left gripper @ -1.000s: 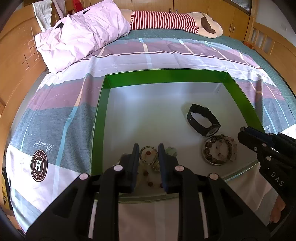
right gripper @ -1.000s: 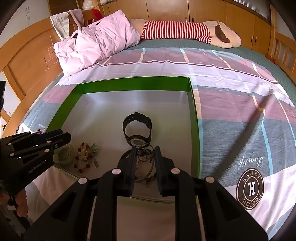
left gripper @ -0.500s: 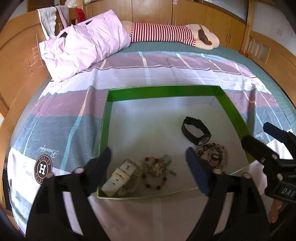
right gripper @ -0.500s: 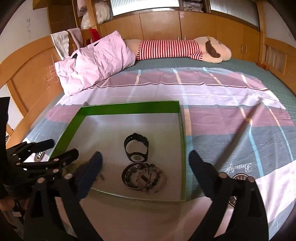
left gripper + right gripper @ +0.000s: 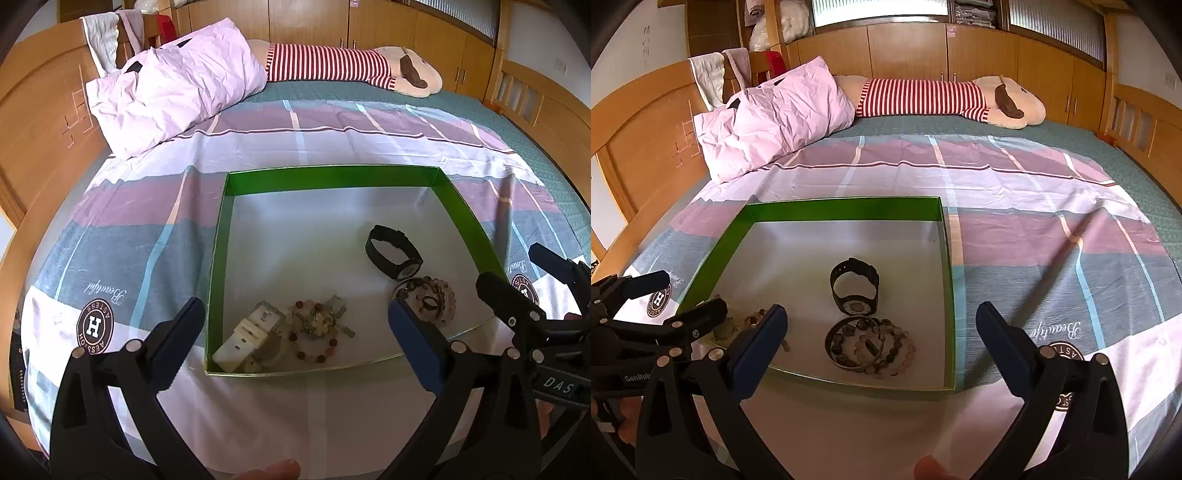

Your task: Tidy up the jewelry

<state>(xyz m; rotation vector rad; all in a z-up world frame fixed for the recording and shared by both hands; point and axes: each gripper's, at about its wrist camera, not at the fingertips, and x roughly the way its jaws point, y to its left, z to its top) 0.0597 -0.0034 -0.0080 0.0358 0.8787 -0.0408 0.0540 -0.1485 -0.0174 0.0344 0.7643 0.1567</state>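
Holding: both of your grippers hover over the near edge of the green tray (image 5: pixel 221 236), and neither grips anything.
Left gripper (image 5: pixel 295 332): your fingers (image 5: pixel 417 347) are spread wide, framing the tray's near left corner.
Right gripper (image 5: pixel 881 339): your fingers (image 5: pixel 759 343) are spread wide too, one on each side of the bead pile.
Tray: it sits on the striped bed sheet (image 5: pixel 1052 258), all the jewelry gathered along its near side.
Black watch (image 5: pixel 855 288): lies in the right half, its dial touching the metal bangle.
Beaded bracelets (image 5: pixel 871 345): piled with the bangle, just nearer you than the watch.
White watch (image 5: pixel 247 338): lies in the near left corner.
Red bead bracelet (image 5: pixel 317 332): lies beside the white watch, tangled with a pendant.
Bed: a pink pillow (image 5: pixel 173 99) and a striped plush toy (image 5: pixel 351 68) lie at the far end.
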